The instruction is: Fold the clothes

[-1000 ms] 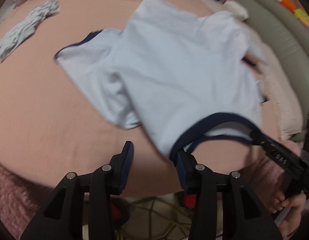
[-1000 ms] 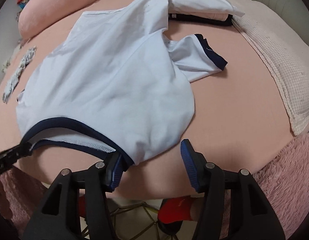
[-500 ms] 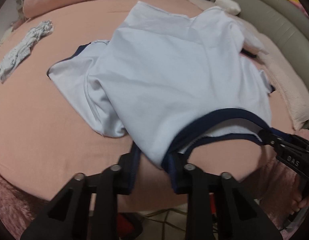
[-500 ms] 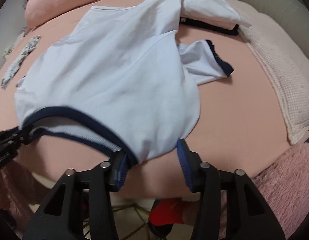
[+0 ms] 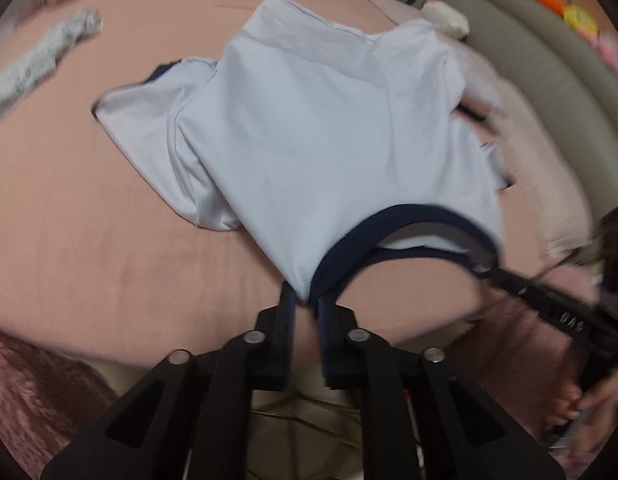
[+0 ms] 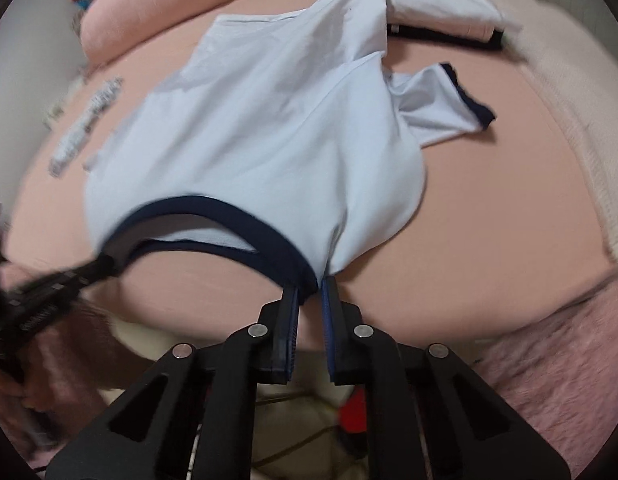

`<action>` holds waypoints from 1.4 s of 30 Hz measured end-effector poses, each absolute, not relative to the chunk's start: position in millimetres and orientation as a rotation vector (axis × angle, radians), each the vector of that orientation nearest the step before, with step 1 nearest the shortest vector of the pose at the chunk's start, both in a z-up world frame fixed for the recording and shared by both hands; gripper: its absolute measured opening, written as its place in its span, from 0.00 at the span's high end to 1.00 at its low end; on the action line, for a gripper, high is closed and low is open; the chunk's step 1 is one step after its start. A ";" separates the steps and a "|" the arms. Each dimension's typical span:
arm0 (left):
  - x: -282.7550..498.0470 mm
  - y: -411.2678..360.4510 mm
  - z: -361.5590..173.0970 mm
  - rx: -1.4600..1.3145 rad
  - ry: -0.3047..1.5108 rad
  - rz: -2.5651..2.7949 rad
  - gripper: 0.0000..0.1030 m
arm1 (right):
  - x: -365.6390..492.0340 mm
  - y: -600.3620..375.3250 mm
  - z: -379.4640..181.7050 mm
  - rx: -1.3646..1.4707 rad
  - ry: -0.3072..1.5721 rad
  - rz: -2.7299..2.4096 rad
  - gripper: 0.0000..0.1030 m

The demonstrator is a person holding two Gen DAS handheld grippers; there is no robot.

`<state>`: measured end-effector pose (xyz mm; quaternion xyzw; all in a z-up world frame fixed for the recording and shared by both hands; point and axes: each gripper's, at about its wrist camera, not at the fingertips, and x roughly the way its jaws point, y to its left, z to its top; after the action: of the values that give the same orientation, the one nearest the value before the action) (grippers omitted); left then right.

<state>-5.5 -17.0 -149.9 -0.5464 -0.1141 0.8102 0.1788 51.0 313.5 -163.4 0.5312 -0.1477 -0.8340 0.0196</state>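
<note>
A pale blue T-shirt (image 5: 329, 140) with a navy collar (image 5: 409, 216) lies spread on the pink bed (image 5: 89, 220), neck end toward me. My left gripper (image 5: 307, 304) pinches the shoulder fabric beside the collar, with its jaws easing open a little. My right gripper (image 6: 311, 288) is closing on the other shoulder of the T-shirt (image 6: 269, 120), and collar edge (image 6: 213, 204) and cloth sit between its pads. Each gripper shows in the other's view, the right gripper (image 5: 493, 274) and the left gripper (image 6: 105, 268), at the far collar end. One navy-cuffed sleeve (image 6: 449, 104) lies out to the right.
A grey sock (image 5: 41, 68) lies at the far left of the bed. A pink pillow (image 6: 157, 12) and a stack of folded clothes (image 6: 441, 20) sit at the back. A cream blanket (image 6: 569, 100) borders the right side, a fuzzy pink throw (image 6: 549, 360) the near edge.
Both grippers stood open beside the collar a second ago and have closed onto the shirt's shoulders. The collar now hangs stretched between them, raised off the bed.
</note>
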 end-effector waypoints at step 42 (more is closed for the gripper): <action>-97.6 -58.6 -196.7 -1.476 -1.038 2.106 0.55 | -21.1 398.1 -160.6 1.680 -0.910 -2.782 0.40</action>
<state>-97.6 -58.6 -196.7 -0.5232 -0.3680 0.7465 0.1832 -21.1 398.1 -160.6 0.4943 -0.2678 -0.8188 -0.1162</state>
